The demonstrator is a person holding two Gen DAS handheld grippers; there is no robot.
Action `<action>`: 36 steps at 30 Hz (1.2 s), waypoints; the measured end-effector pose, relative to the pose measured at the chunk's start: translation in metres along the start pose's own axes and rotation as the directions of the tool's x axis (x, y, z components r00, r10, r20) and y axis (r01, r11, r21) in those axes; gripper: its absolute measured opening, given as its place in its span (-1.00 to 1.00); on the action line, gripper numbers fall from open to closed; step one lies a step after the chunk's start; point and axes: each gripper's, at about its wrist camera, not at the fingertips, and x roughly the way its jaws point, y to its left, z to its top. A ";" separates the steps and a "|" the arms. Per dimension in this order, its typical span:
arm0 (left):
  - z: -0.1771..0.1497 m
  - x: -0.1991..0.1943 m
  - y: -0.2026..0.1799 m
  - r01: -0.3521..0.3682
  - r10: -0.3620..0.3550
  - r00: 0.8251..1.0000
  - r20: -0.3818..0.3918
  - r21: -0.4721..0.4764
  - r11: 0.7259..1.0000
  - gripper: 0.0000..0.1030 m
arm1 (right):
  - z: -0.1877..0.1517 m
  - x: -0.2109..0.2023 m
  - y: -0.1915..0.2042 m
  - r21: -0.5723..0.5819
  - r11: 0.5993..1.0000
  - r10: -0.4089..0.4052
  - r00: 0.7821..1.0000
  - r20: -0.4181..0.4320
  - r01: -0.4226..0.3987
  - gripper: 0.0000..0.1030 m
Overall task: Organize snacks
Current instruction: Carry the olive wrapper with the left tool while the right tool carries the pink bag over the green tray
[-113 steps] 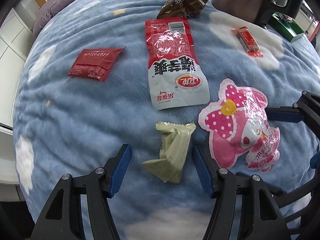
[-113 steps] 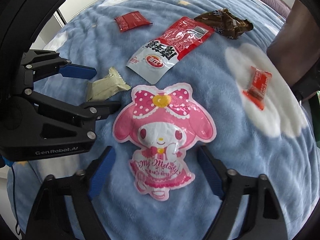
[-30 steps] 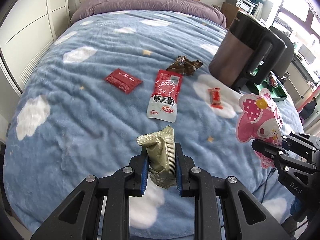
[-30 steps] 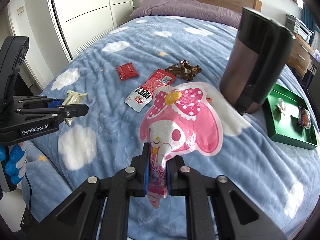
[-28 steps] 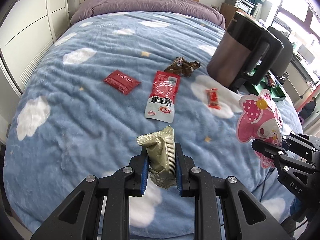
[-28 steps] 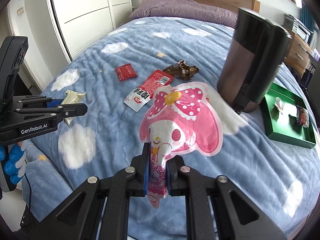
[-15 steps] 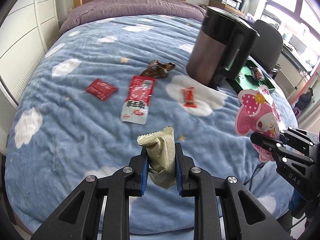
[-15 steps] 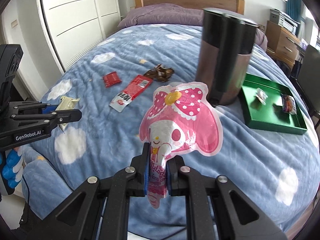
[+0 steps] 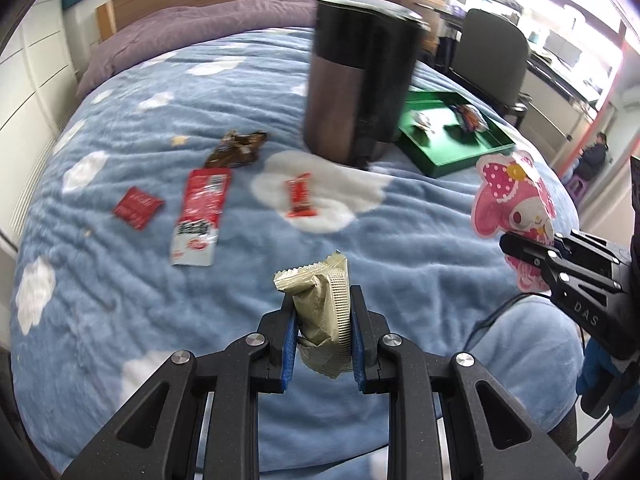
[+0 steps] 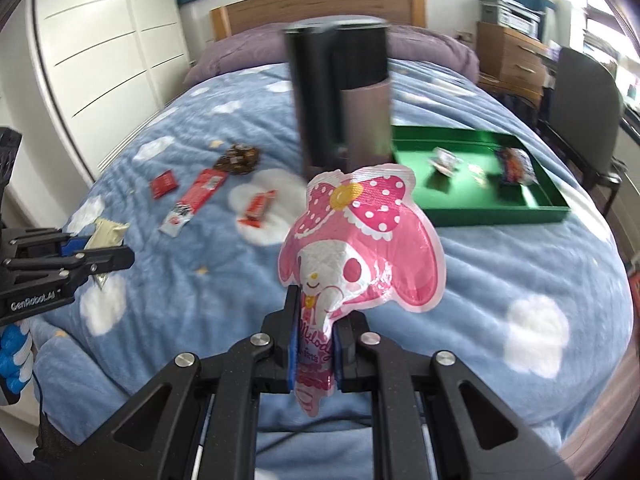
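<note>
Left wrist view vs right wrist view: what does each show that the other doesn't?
Only the left wrist view shows the left gripper head-on, shut on the crumpled olive-green foil snack packet.

Only the right wrist view shows the right gripper head-on, shut on the lower end of the pink cartoon-bunny snack pouch, plus the white wardrobe doors.

Both show the blue cloud-print blanket, the dark cylindrical kettle, the green tray holding a few wrappers, and four snacks lying loose on the blanket.
</note>
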 end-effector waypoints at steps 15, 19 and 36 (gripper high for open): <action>0.047 0.028 -0.095 0.086 -0.081 0.996 -0.041 0.143 0.986 -0.63 | 0.010 -0.016 -0.099 0.128 0.990 -0.060 0.996 0.067 0.051 -1.00; 0.062 0.034 -0.112 0.097 -0.092 0.995 -0.042 0.166 0.981 -0.63 | 0.019 -0.018 -0.119 0.149 0.987 -0.076 0.993 0.092 0.062 -1.00; 0.153 0.093 -0.177 0.151 -0.151 0.988 -0.021 0.235 0.960 -0.63 | 0.073 0.016 -0.218 0.225 0.966 -0.156 0.980 0.126 0.125 -1.00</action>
